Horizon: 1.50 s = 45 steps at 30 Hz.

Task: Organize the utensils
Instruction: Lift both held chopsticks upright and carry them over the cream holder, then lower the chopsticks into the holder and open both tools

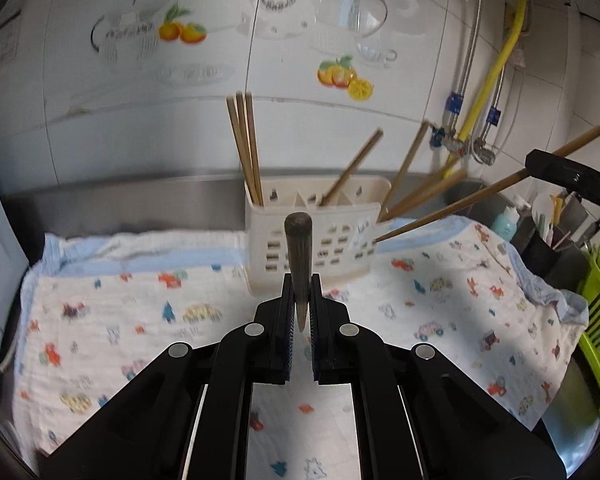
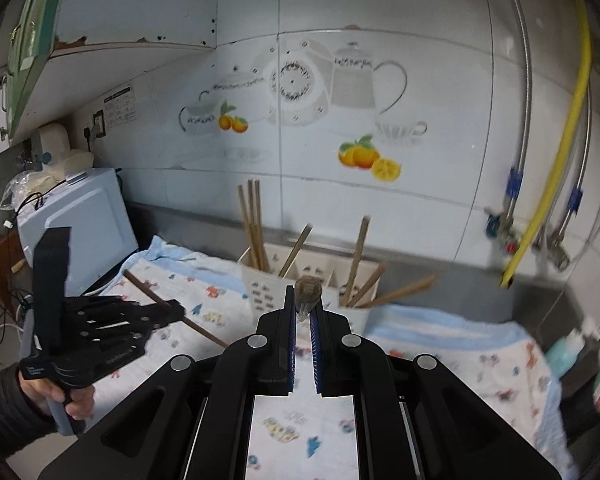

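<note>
I have my left gripper (image 1: pixel 301 300) clamped on one chopstick (image 1: pixel 299 248) and my right gripper (image 2: pixel 305 308) clamped on another chopstick (image 2: pixel 307 290), both above the patterned cloth (image 1: pixel 140 320) before the white utensil caddy (image 1: pixel 340 240).

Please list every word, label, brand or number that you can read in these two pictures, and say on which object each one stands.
No text here can be read with certainty.
Wall chart beside the socket: printed rows, too small to read.
Left gripper body: light lettering near its handle, too blurred to read.
White utensil holder: a small sticker on its front, illegible.
Wall tile decal: dark ornament on the painted crockery, not clearly letters.
</note>
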Each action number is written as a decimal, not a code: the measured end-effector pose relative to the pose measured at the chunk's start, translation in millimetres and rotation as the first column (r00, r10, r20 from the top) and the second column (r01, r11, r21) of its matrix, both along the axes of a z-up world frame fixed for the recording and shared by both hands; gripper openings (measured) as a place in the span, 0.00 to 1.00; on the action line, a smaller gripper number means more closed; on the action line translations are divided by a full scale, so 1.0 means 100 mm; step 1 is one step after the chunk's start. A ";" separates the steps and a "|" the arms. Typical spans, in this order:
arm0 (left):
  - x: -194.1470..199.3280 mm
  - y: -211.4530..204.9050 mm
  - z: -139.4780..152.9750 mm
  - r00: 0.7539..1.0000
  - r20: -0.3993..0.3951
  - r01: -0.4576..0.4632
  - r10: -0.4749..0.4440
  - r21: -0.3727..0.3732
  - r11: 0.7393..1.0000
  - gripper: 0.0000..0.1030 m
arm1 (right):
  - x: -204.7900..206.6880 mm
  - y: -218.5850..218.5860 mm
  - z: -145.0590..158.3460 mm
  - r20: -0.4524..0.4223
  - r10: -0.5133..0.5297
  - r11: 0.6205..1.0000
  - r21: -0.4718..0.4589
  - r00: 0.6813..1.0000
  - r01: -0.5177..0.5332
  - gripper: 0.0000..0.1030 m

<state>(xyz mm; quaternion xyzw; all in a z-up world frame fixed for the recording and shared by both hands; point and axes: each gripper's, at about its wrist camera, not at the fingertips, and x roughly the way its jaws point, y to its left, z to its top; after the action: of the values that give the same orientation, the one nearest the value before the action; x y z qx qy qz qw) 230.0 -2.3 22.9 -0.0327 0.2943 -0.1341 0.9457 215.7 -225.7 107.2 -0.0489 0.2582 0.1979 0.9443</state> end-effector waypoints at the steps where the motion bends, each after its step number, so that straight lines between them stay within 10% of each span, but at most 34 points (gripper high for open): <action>1: 0.02 0.01 0.04 1.000 0.004 0.000 0.000 0.000 1.000 0.05 | 0.04 -0.01 0.06 0.002 -0.005 1.000 -0.005 1.000 0.005 0.06; 18: 0.30 -0.12 1.04 0.977 0.214 -0.015 0.005 0.047 0.999 0.05 | 0.70 0.04 0.23 -0.029 -0.037 0.996 -0.087 0.999 0.035 0.06; 45: 1.05 -0.24 0.60 0.999 0.050 -0.024 0.020 0.081 0.996 0.06 | 1.19 0.17 -0.19 -0.145 -0.042 0.985 -0.174 0.989 0.017 0.06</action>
<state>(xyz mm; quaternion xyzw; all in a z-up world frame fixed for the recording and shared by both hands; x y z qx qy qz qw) 335.1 -26.1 82.5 0.0061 0.2760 -0.1121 0.9546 334.4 -208.5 87.8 -0.1118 0.3445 0.1639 0.9176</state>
